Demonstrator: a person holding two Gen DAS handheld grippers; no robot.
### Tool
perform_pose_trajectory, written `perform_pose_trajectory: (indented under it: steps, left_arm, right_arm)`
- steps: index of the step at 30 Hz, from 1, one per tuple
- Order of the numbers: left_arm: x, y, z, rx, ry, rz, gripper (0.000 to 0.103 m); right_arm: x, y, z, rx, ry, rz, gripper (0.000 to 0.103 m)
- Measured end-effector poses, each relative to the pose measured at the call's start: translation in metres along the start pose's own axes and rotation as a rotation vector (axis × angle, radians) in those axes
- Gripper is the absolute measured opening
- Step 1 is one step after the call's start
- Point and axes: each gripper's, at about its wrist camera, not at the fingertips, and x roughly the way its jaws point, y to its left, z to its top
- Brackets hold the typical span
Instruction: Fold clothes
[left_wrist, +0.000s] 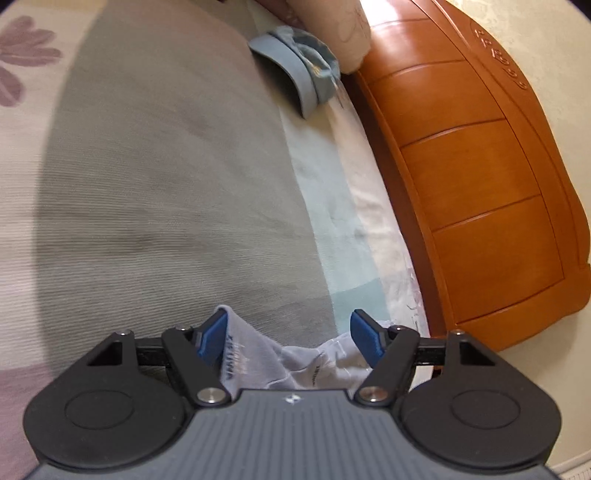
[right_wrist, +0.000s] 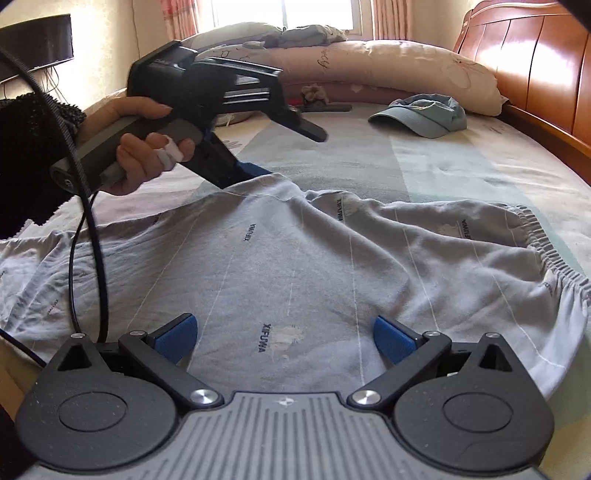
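One elastic waistband (right_wrist: 546, 243), right view only

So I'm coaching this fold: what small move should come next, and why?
Probably shut the left claw on the grey garment: its blue pads are spread with the cloth's far edge bunched between them. The right claw hovers open over the near part, gripping nothing.

in the right wrist view the light grey printed garment with an elastic waistband (right_wrist: 332, 266) runs off the left and right edges and under the camera's housing, and the black left gripper (right_wrist: 255, 170) hides its blue fingertips behind the cloth's upper edge. in the left wrist view, the same garment (left_wrist: 295, 362) is mostly hidden below the housing, and the grey bedspread (left_wrist: 166, 166) is blurred.
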Motion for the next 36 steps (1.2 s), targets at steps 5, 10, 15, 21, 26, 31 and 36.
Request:
perform_pose_trajectory:
  steps: [5,10,15,21,26,31,36]
  left_arm:
    - [-0.031,-0.024,-0.002,0.079,-0.03,0.006,0.073]
    - [-0.007,-0.057,-0.02,0.161,0.101,-0.089,0.077]
    - [0.049,-0.059,-0.032,0.199,0.185,0.003,0.075]
    - [0.051,-0.063,-0.031,0.184,0.16,0.014,0.076]
    - [0.019,-0.087,-0.034,0.241,0.12,0.014,0.076]
    - [-0.036,-0.1,-0.041,0.285,0.021,0.06,0.077]
    - [-0.071,-0.096,-0.058,0.299,-0.031,0.164,0.077]
  right_arm:
    - [-0.008,-0.002,-0.004,-0.012,0.011,-0.012,0.103]
    - [-0.012,-0.004,-0.003,0.005,0.029,-0.055,0.103]
    - [-0.015,-0.007,-0.005,0.012,0.032,-0.08,0.103]
    - [-0.029,-0.01,-0.019,0.017,0.018,-0.113,0.103]
    - [-0.038,-0.022,-0.007,0.051,0.005,-0.119,0.103]
    - [-0.032,-0.057,0.035,0.072,-0.087,-0.131,0.103]
    - [0.015,-0.109,0.063,0.28,-0.082,0.003,0.103]
